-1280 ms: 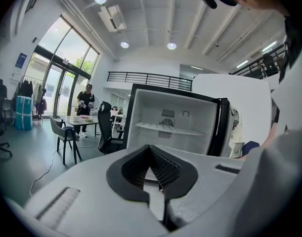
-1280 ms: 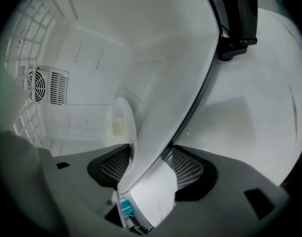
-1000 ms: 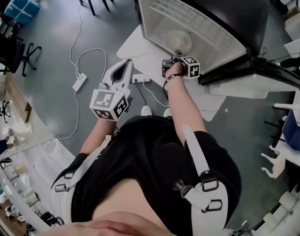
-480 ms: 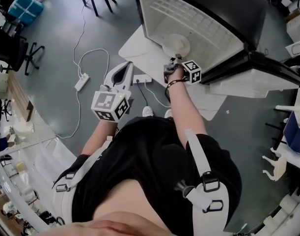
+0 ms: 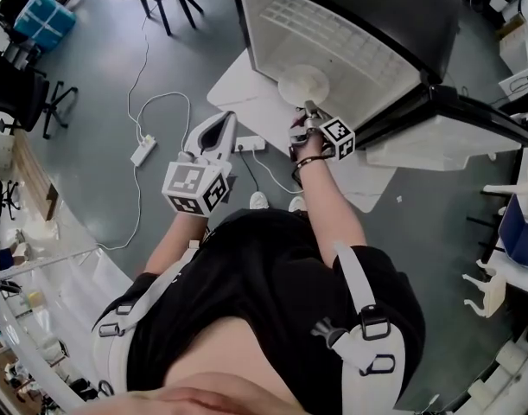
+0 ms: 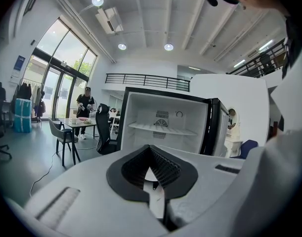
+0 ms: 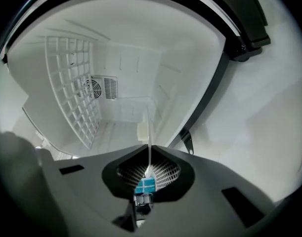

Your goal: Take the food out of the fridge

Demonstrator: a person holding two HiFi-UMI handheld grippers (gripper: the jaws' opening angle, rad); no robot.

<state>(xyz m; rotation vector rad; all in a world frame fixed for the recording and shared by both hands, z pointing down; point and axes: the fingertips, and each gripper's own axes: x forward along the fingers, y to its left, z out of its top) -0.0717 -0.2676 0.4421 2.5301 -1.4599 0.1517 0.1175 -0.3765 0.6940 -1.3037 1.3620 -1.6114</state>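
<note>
The open white fridge (image 5: 350,50) lies at the top of the head view, its inside bare apart from a round white plate (image 5: 304,83) at its mouth. My right gripper (image 5: 308,107) is shut on the plate's near rim; its jaws have just been closing on it. In the right gripper view the plate (image 7: 149,127) shows edge-on, rising from between the pads (image 7: 150,151), with a pale yellowish lump (image 7: 142,131) on it. My left gripper (image 5: 227,116) hangs left of the fridge, shut with nothing in it (image 6: 151,147), facing the fridge (image 6: 163,127).
A white board (image 5: 246,85) lies on the grey floor under the fridge. A power strip (image 5: 143,150) and white cables trail at the left. The fridge door (image 5: 454,137) swings out to the right. Chairs (image 5: 39,93) and a blue crate (image 5: 43,15) stand at the far left.
My right gripper has closed on the plate's rim and risen a little, and the plate has shifted slightly toward the fridge's mouth. The left gripper has stayed still.
</note>
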